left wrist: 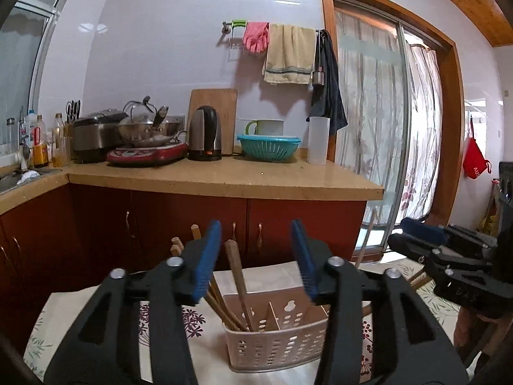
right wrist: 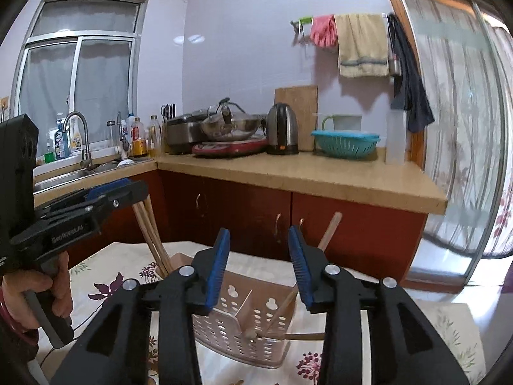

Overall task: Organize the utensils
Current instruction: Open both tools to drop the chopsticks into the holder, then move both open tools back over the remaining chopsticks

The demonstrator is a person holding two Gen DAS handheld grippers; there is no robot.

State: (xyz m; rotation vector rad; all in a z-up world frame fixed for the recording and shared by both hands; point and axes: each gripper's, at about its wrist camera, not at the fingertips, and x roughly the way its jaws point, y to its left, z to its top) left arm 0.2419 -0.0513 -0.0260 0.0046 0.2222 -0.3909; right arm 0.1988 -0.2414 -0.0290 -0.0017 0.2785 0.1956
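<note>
Your left hand-held gripper [left wrist: 256, 256] stands partly open, pads clear of everything; a dark-handled utensil [left wrist: 239, 284] rises in the gap between them, untouched. Your right hand-held gripper [right wrist: 259, 264] is likewise partly open and holds nothing. Below both, toward 6 o'clock, the perforated utensil caddy [left wrist: 275, 343] sits on the flowered cloth of the table [right wrist: 105, 282]. Its left compartment holds a bundle of wooden chopsticks [right wrist: 154, 240] leaning toward 11 o'clock; in the right compartment a single wooden stick [right wrist: 330, 227] leans toward 1 o'clock. The sticks look dropped in, so the sorting step seems nearly done. Next, back both hand-held grippers away without knocking the leaning handles, then look for any stray utensil on the cloth.
</note>
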